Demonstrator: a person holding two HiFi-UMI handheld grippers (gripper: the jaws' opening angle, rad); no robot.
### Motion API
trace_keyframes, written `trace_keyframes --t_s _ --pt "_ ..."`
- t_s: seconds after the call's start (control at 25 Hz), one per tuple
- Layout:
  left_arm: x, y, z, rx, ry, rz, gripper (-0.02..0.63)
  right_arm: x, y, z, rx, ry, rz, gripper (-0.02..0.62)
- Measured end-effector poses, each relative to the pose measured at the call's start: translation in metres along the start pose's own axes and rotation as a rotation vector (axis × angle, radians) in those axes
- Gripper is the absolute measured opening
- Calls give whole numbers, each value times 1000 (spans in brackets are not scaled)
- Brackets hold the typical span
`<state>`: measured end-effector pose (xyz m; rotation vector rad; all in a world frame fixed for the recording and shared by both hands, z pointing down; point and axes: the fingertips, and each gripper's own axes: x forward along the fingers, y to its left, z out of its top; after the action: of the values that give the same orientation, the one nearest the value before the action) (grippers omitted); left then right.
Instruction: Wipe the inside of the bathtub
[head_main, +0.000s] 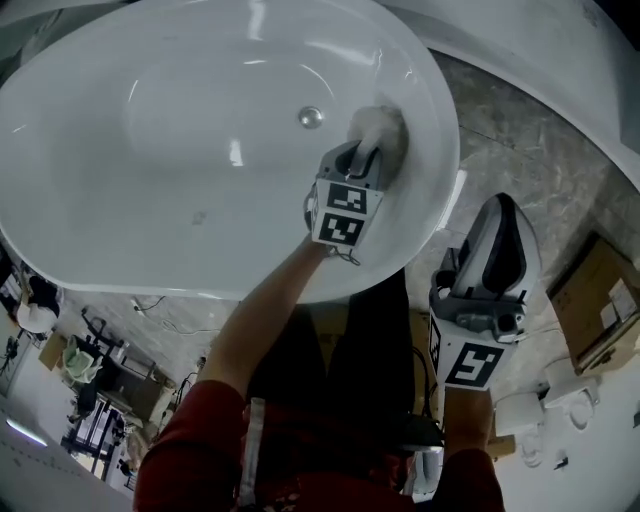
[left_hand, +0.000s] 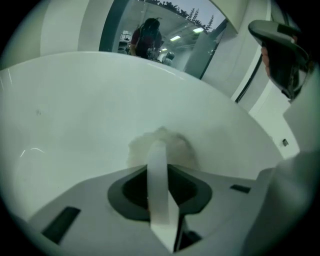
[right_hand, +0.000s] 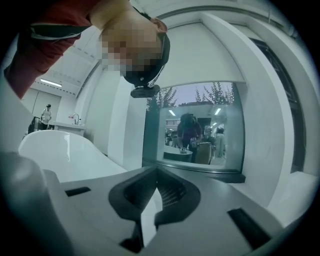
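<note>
The white oval bathtub (head_main: 120, 230) fills the upper left of the head view, its metal drain (head_main: 310, 117) near the middle of the floor. My left gripper (head_main: 375, 142) reaches into the tub's right end and is shut on a white cloth (head_main: 382, 120). The cloth lies against the inner wall just right of the drain. In the left gripper view the cloth (left_hand: 177, 146) bunches around the closed fingertips of that gripper (left_hand: 159, 146) on the tub wall (left_hand: 75, 115). My right gripper (head_main: 498, 240) hangs outside the tub by the person's side. In its own view it (right_hand: 152, 197) is shut and holds nothing.
Grey stone floor (head_main: 520, 140) lies right of the tub, with a second white tub rim (head_main: 560, 50) at the top right. A cardboard box (head_main: 600, 300) and small white fixtures (head_main: 560, 400) sit at the lower right. Another tub (right_hand: 60, 150) and a window with people behind it (right_hand: 195, 130) show in the right gripper view.
</note>
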<state>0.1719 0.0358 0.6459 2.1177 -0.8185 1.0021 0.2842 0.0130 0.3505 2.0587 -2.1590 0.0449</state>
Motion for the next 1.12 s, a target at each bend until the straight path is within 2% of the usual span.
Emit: trace_keyframes --t_s 0.24,0.68,0.96,1.12 --pt "51 36 -31 -17 47 44 98 15 4 -18 14 -7 79 11" --pt "123 110 -86 -56 132 151 98 47 10 -42 37 0 138 11" --pt "151 140 -118 4 208 197 98 60 33 -53 55 15 177 11" --pt "157 147 -122 25 223 205 98 62 42 -59 97 47 182 11"
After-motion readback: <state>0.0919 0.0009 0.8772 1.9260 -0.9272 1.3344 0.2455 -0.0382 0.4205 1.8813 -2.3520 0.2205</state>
